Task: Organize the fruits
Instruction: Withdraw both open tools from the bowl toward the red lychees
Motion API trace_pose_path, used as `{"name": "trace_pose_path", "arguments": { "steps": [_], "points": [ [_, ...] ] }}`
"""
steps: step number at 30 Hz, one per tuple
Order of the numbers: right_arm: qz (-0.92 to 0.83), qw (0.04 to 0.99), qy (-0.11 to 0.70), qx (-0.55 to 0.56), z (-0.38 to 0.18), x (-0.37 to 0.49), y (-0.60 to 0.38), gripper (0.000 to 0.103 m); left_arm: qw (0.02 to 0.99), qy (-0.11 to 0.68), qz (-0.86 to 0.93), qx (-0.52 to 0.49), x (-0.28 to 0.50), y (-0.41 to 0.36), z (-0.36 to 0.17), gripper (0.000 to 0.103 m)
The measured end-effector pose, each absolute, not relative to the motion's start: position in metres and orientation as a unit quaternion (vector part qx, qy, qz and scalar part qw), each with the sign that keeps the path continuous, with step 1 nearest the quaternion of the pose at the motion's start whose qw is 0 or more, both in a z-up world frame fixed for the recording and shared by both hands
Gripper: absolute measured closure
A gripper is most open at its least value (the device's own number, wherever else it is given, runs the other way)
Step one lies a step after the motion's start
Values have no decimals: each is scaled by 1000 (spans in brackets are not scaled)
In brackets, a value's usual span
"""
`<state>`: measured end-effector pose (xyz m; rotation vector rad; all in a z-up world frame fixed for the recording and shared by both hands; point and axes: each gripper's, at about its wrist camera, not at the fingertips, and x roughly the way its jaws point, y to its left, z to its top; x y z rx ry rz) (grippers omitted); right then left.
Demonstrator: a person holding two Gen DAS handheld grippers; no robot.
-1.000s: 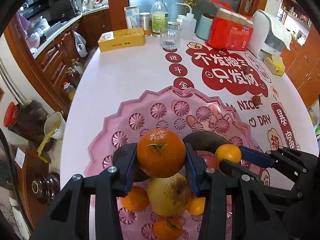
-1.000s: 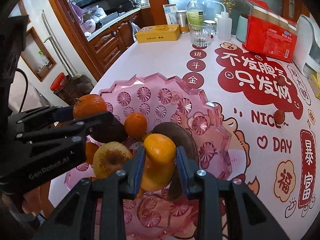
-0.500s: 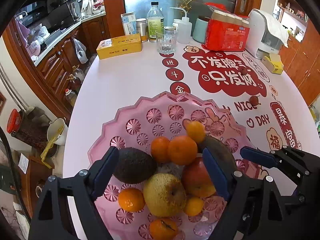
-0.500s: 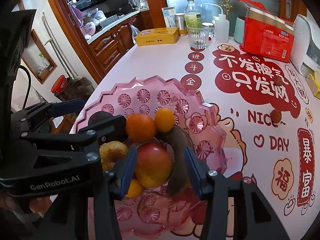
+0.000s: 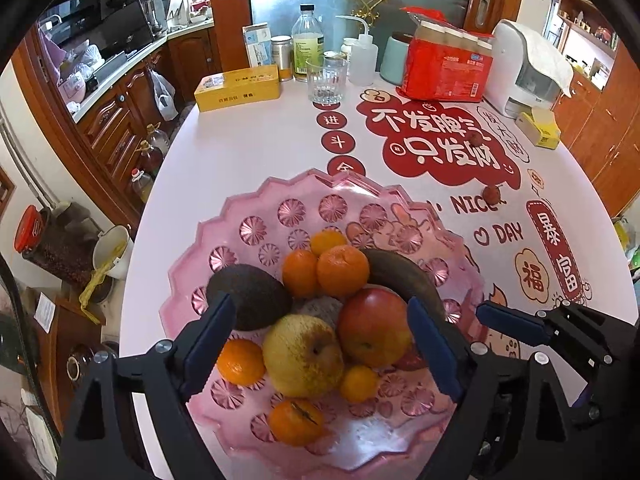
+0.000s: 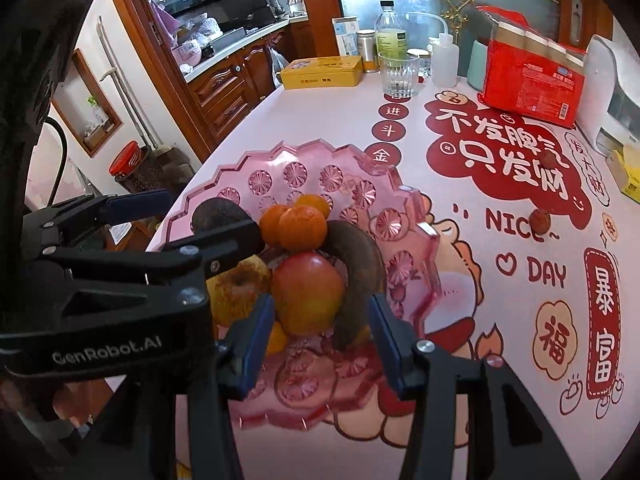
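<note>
One pink bowl [image 5: 304,192] is seen near the near-left edge of the table [image 5: 248,148]. In it are counted six oranges [image 5: 343,270], one apple [image 5: 374,326], one pear [image 5: 303,354], one avocado [image 5: 250,296] and one dark curved fruit [image 5: 404,276], all heaped together. Two small brown fruits [image 5: 491,193] lie apart on the red print to the right. The left gripper [image 5: 320,344] is held wide over the near fruit, gripping nothing; the right gripper [image 6: 320,344] is likewise spread wide and empty, just beside it. Bare tabletop is left beyond the bowl; bottles and boxes are lined along the far edge.
</note>
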<state>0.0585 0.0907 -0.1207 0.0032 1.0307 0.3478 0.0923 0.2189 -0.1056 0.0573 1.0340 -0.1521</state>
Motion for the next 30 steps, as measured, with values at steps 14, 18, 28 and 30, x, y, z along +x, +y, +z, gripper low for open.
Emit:
{"name": "trace_pose_path", "arguments": {
  "steps": [14,18,28,30],
  "points": [
    [136,872,470,9,-100,36,13,54,869,487,-87,31,79,147,-81,16],
    [114,877,467,9,-94,36,-30,54,869,484,-98,45,84,108,-74,16],
    [47,897,439,-40,-54,70,-158,54,868,477,-115,74,122,17,-55,16],
    [32,904,424,-51,-42,83,-182,54,867,480,-111,74,132,6,-54,16]
  ]
}}
